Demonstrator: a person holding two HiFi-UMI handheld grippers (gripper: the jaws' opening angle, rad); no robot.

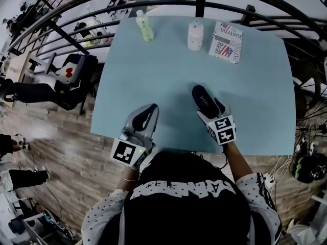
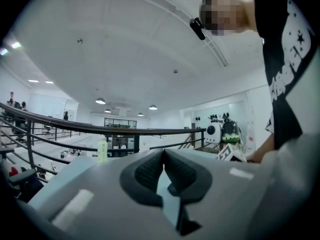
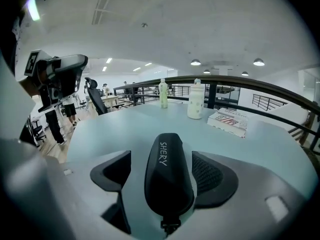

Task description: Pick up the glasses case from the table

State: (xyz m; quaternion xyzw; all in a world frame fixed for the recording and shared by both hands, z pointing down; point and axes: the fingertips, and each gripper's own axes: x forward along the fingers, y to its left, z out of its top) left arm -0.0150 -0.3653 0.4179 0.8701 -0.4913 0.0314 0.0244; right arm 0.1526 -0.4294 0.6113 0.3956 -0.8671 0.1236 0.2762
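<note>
The glasses case [image 1: 203, 98] is a black oblong zip case with white lettering. It lies on the light blue table [image 1: 153, 60] near the front right. My right gripper [image 1: 211, 108] reaches over the near end of the case, one jaw on each side. In the right gripper view the case [image 3: 167, 176] fills the space between the jaws, and a gap shows beside the left pad [image 3: 112, 171], so my right gripper [image 3: 162, 159] is open. My left gripper [image 1: 152, 107] hovers at the table's front left, its tips together, holding nothing. In its own view the left gripper [image 2: 164, 154] is shut.
At the table's far edge stand a green bottle [image 1: 145, 25], a white bottle [image 1: 194, 35] and a printed box [image 1: 226, 41]. A dark metal railing [image 1: 153, 4] curves behind the table. Wood floor and an office chair [image 1: 71, 78] lie to the left.
</note>
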